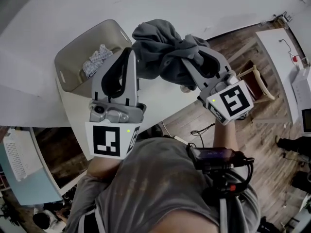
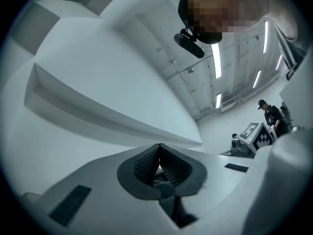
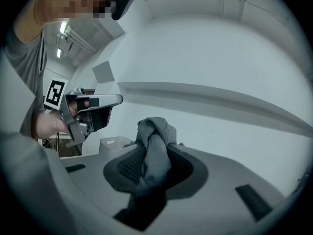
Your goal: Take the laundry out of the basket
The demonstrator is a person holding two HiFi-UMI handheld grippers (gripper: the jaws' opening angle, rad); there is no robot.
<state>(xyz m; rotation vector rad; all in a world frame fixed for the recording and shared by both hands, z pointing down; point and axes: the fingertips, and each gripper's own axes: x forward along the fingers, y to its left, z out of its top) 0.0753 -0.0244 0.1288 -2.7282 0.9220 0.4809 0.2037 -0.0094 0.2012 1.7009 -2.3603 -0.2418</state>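
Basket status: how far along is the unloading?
Done: the grey garment is out of the basket. In hand: the right gripper is clamped on it, holding it in the air beside the basket; the left gripper is shut and empty. Left: a patterned white cloth lies in the basket, and the grey garment is not yet put down.

L claw closed, prob. empty; R claw pinching cloth.

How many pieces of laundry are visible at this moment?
2. A grey garment is bunched in the right hand-held gripper, held up beside the basket. A white patterned cloth lies inside the basket. More may be hidden beneath it.
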